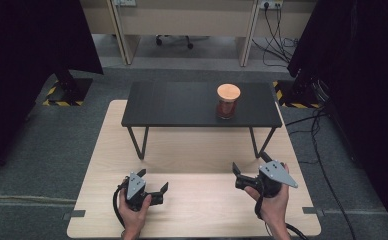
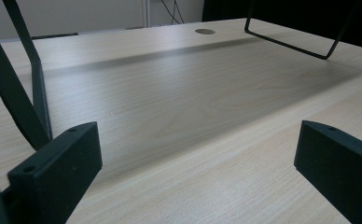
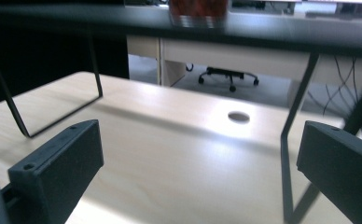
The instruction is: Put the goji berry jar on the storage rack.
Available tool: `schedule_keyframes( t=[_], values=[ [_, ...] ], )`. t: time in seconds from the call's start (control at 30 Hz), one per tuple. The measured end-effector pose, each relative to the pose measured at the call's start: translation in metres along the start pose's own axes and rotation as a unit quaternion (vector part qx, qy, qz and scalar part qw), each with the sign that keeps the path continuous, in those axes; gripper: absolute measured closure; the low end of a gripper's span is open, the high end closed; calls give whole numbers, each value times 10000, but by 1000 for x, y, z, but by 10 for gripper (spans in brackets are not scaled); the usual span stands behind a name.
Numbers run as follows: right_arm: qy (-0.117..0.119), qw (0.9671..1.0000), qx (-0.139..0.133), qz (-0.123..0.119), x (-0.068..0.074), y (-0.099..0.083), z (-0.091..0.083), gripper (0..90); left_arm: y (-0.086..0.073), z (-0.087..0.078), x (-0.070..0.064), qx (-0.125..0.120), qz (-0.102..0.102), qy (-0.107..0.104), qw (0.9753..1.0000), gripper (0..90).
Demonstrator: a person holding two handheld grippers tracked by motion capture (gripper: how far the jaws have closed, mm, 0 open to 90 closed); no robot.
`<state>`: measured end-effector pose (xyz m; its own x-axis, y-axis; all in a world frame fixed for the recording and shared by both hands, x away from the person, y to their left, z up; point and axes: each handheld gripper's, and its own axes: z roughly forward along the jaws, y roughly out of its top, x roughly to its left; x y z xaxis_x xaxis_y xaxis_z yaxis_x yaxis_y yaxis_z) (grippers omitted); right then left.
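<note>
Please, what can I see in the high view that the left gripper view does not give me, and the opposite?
High view alone: the jar with its wooden lid, standing on top of the black shelf, plus both hands, the left gripper, the right gripper and the grey floor. Left gripper view alone: a round hole in the far tabletop. Both share the light wooden table and the shelf's thin black legs.

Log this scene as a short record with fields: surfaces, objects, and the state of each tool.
surface: light wooden table
raised surface: black shelf on thin legs, standing on the table
object: jar with wooden lid and red contents, upright on the shelf, right of centre
left tool: jaws open, holding nothing, low over the table's near part
right tool: jaws open, holding nothing, pointing toward the shelf
contact with jar: none
</note>
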<state>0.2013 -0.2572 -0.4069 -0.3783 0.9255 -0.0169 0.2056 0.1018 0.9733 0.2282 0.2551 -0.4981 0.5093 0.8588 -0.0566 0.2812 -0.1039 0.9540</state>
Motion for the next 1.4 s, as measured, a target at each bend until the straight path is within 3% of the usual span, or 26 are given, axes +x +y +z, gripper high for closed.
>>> schedule_keyframes(
  t=[0.2, 0.43, 0.9, 1.4],
  values=[
    [-137, 9992, 377, 67, 2, -36, 2, 4, 0, 0, 0, 9, 9, 5, 10000, 0],
    [-268, 9977, 625, 28, 9, -58, 3, 5, 0, 0, -1, 11, 1, 12, 10000, 0],
    [-370, 9956, 837, 213, 7, -73, 8, 9, 0, 0, 0, 8, -15, 8, 10000, 0],
    [-379, 9954, 817, 319, 4, -75, 8, 10, 0, 0, 0, 5, -12, 10, 10000, 0]
  ],
)
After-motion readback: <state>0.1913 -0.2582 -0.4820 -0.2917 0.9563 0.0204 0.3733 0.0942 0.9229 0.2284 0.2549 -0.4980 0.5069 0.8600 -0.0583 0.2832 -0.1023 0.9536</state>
